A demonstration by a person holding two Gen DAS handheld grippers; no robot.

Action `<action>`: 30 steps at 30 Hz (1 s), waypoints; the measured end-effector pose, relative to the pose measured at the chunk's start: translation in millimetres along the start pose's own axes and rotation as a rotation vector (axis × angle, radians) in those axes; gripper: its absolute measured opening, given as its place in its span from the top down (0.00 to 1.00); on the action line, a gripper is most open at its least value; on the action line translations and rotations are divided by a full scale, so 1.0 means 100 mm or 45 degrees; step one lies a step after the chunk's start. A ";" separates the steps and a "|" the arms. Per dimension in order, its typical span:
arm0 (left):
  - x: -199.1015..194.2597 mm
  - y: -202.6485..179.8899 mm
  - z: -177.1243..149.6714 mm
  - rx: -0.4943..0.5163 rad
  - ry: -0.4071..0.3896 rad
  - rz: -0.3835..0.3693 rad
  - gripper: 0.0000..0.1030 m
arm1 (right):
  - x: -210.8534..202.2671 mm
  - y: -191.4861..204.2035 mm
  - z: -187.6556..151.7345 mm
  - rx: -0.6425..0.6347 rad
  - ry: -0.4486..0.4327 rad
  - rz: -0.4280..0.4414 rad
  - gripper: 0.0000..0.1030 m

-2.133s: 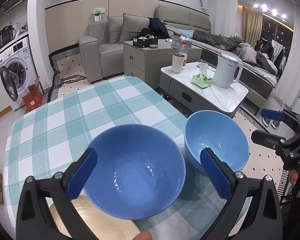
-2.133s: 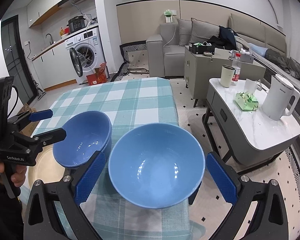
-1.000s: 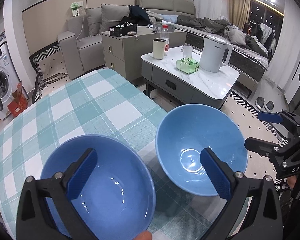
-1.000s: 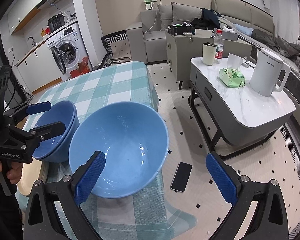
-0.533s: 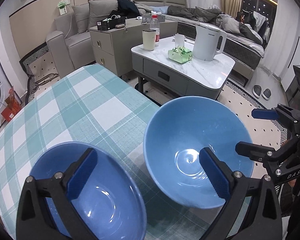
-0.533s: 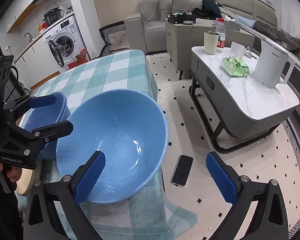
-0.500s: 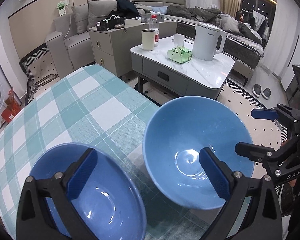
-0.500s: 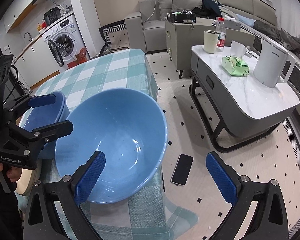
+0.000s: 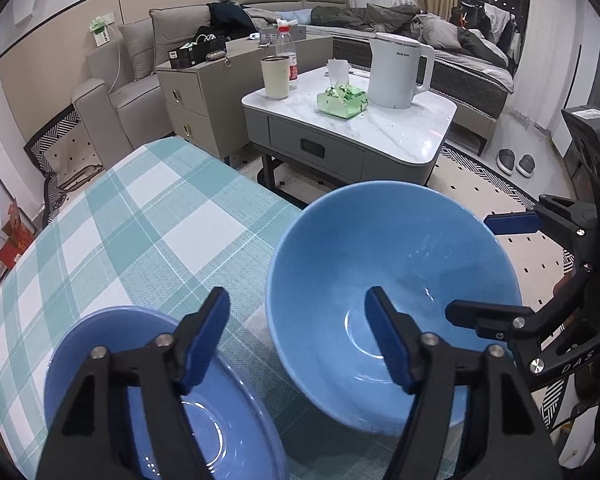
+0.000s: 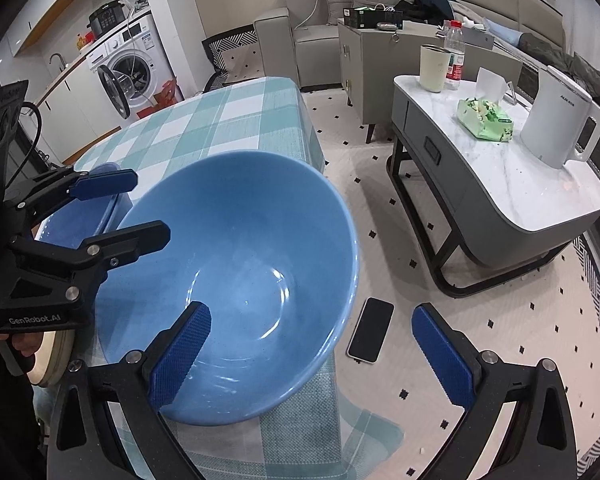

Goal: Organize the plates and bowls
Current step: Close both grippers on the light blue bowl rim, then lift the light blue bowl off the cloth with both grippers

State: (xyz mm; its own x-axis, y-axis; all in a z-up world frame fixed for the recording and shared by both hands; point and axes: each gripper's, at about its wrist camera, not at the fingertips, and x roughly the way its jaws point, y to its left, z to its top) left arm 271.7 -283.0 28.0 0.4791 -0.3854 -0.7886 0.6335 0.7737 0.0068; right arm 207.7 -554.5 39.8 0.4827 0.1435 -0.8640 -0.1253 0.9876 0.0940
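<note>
Since the earlier frames the left gripper [image 9: 298, 336] has narrowed its jaws: they have just been closing, and one finger now stands inside the light blue bowl [image 9: 392, 280] while the other sits outside its left wall, over the checked cloth. Whether the pads already press the rim cannot be told; a gap seems to remain. In both views the light blue bowl looms larger than before, filling more of the picture. The right gripper [image 10: 310, 352] stays spread wide, its left finger over the bowl's near inside, its right finger out past the rim, above the floor at five o'clock of the bowl.

The light blue bowl is deep, round and glossy, tilted at the right edge of the table [image 9: 148, 216]. At its nine o'clock sits a darker blue bowl [image 9: 204, 412], equally shiny, resting on a cream plate [image 10: 52, 356]. The cloth is woven, teal and white. The gripper pads are blue and ridged, on black arms. A dark flat phone [image 10: 371, 329] lies on the speckled floor.
</note>
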 end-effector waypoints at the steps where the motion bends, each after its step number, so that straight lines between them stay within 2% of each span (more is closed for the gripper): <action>1: 0.02 0.00 0.00 0.002 0.008 -0.001 0.38 | 0.01 0.00 0.00 0.000 0.004 0.003 0.01; 3: 0.05 -0.01 -0.01 0.002 0.021 -0.006 0.44 | 0.04 0.01 0.00 0.003 0.012 0.009 0.01; 8: 0.08 -0.02 -0.03 -0.004 0.037 -0.029 0.47 | 0.08 0.01 -0.03 0.004 0.025 0.022 0.01; 27: 0.05 -0.11 -0.09 0.036 0.051 -0.033 0.48 | 0.03 0.02 -0.13 0.013 0.023 0.061 0.02; 30: 0.04 -0.12 -0.11 0.040 0.050 -0.034 0.48 | 0.00 0.04 -0.16 0.005 0.016 0.070 0.05</action>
State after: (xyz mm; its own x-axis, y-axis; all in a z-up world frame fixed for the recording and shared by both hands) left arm 259.1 -288.4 18.4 0.4380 -0.3856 -0.8121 0.6648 0.7470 0.0039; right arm 193.6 -551.6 32.5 0.4645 0.1966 -0.8635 -0.1476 0.9786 0.1434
